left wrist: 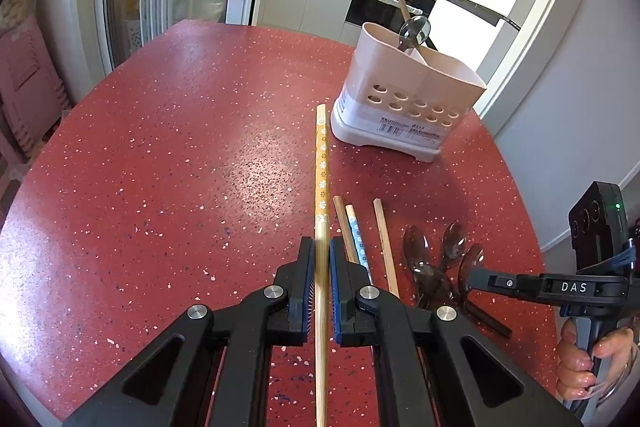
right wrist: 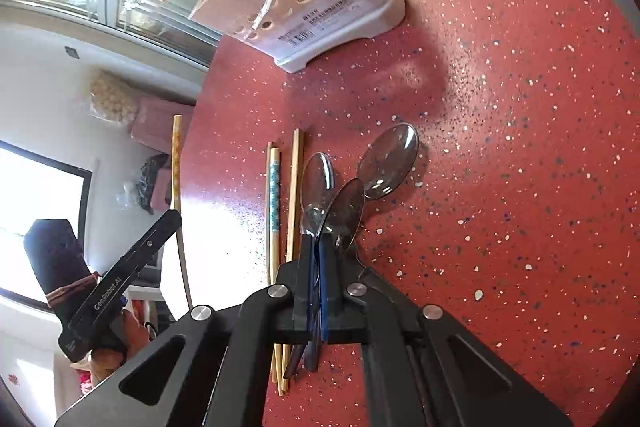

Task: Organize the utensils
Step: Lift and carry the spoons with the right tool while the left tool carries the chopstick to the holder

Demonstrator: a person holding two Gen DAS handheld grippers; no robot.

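My left gripper (left wrist: 321, 247) is shut on an orange-patterned chopstick (left wrist: 322, 163) and holds it above the red table (left wrist: 180, 147); that chopstick also shows in the right wrist view (right wrist: 176, 163). My right gripper (right wrist: 319, 247) is shut on a dark translucent spoon (right wrist: 346, 205), gripped by its handle. Two more dark spoons (right wrist: 386, 161) lie beside it. Three chopsticks (left wrist: 360, 239) lie on the table between the grippers. A beige utensil holder (left wrist: 408, 95) stands at the far right, with a spoon (left wrist: 416, 31) and a chopstick in it.
The table's round edge runs close behind the holder and along the right side. A kitchen counter and oven (left wrist: 380, 3) lie beyond. Pink stools (left wrist: 28, 87) stand at the left.
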